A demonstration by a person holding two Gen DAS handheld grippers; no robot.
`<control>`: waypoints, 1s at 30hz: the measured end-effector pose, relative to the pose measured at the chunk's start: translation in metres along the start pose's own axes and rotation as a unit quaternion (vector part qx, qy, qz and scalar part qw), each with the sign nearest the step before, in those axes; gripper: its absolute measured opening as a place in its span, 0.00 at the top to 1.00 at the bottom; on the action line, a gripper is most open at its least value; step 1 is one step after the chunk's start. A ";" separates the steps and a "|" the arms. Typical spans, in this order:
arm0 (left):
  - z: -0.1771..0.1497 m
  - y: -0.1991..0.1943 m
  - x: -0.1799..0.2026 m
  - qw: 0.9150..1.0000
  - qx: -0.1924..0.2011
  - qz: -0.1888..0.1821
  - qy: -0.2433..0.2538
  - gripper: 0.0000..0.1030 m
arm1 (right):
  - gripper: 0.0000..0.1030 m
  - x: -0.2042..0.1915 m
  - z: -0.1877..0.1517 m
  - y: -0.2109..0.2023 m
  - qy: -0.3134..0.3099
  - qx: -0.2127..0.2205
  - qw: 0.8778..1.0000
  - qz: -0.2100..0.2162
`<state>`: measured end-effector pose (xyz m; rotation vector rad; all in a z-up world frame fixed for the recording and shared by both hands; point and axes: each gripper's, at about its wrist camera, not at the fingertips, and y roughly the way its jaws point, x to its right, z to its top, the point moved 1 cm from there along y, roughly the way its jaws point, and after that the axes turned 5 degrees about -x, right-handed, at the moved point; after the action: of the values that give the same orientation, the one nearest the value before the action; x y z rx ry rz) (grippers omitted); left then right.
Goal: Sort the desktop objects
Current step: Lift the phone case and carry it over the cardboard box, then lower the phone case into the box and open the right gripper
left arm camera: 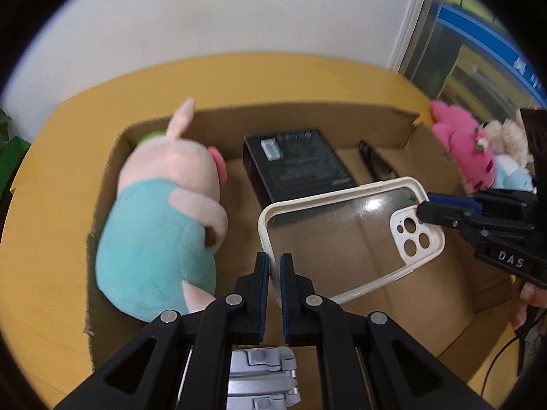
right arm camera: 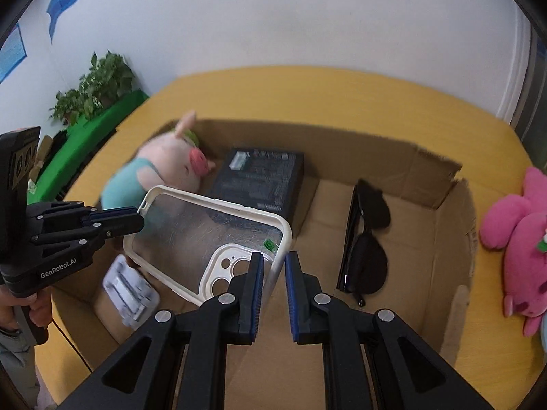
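A clear phone case with a white rim (left arm camera: 345, 235) hangs above the cardboard box (left arm camera: 307, 116). My left gripper (left arm camera: 275, 266) is shut on the case's rim at one end. My right gripper (right arm camera: 273, 266) straddles the rim at the camera-hole end with a gap between its jaws; in the left wrist view its fingers (left arm camera: 441, 212) look pinched on that end. The case also shows in the right wrist view (right arm camera: 205, 232). Inside the box lie a pig plush in teal (left arm camera: 160, 218), a black box (left arm camera: 294, 164), black sunglasses (right arm camera: 367, 239) and a grey folding stand (right arm camera: 130, 287).
The box (right arm camera: 441, 184) stands on a yellow table (left arm camera: 239, 75) against a white wall. A pink plush (right arm camera: 523, 239) and other plush toys (left arm camera: 506, 150) lie on the table right of the box. Green plants (right arm camera: 95, 85) stand far left.
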<state>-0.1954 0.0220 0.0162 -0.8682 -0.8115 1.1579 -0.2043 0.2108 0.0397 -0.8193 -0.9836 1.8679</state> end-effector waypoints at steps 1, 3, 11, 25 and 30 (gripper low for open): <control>0.001 0.009 0.000 1.000 -0.012 0.001 0.001 0.94 | 0.88 0.003 -0.001 0.008 0.003 -0.012 1.000 0.003; 0.002 0.019 0.000 1.000 -0.028 0.008 0.004 0.95 | 0.88 0.004 -0.002 0.024 0.007 -0.036 0.999 0.000; 0.000 0.051 0.001 0.995 -0.093 0.025 0.006 0.95 | 0.88 0.013 -0.009 0.070 0.030 -0.119 0.992 -0.002; -0.024 -0.018 -0.011 0.999 0.008 -0.005 -0.052 0.86 | 0.42 0.001 -0.033 0.019 0.042 -0.043 0.997 -0.039; -0.079 -0.125 0.002 0.974 0.220 0.033 -0.031 0.17 | 0.00 -0.030 -0.065 -0.077 0.040 0.098 0.993 -0.045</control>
<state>-0.0725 -0.0093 0.0932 -0.4939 -0.5461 1.3627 -0.1085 0.2296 0.0799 -0.7147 -0.7601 1.8076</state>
